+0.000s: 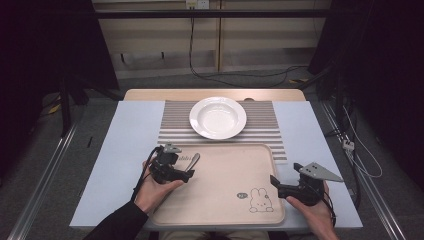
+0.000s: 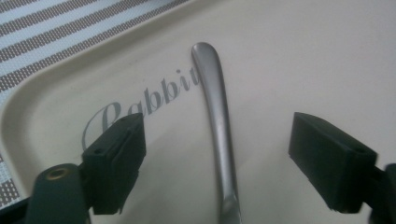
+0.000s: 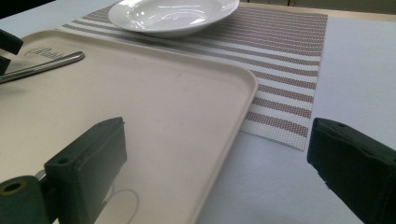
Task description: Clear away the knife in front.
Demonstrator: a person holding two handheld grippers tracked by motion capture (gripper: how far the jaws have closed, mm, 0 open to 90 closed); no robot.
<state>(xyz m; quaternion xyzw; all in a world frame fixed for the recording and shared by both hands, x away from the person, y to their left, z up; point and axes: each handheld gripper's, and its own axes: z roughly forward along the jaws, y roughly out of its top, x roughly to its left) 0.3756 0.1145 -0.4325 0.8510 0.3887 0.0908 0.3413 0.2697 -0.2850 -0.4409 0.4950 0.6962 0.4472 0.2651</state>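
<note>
A beige tray (image 1: 220, 200) with a rabbit drawing lies at the table's front. A silver utensil handle (image 2: 217, 121) rests on the tray near its back left corner, over the word "Rabbit"; the same handle (image 1: 193, 160) pokes out past my left gripper (image 1: 186, 175). That gripper (image 2: 217, 158) is open, its jaws standing either side of the handle without touching it. My right gripper (image 1: 274, 182) is open at the tray's right edge, and in its own view the jaws (image 3: 224, 172) straddle the tray rim (image 3: 243, 107). The utensil's working end is hidden.
A white bowl-like plate (image 1: 218, 118) sits on a striped placemat (image 1: 265, 127) behind the tray. The pale blue table top (image 1: 125, 145) extends to both sides. Cables run across the floor beyond the table.
</note>
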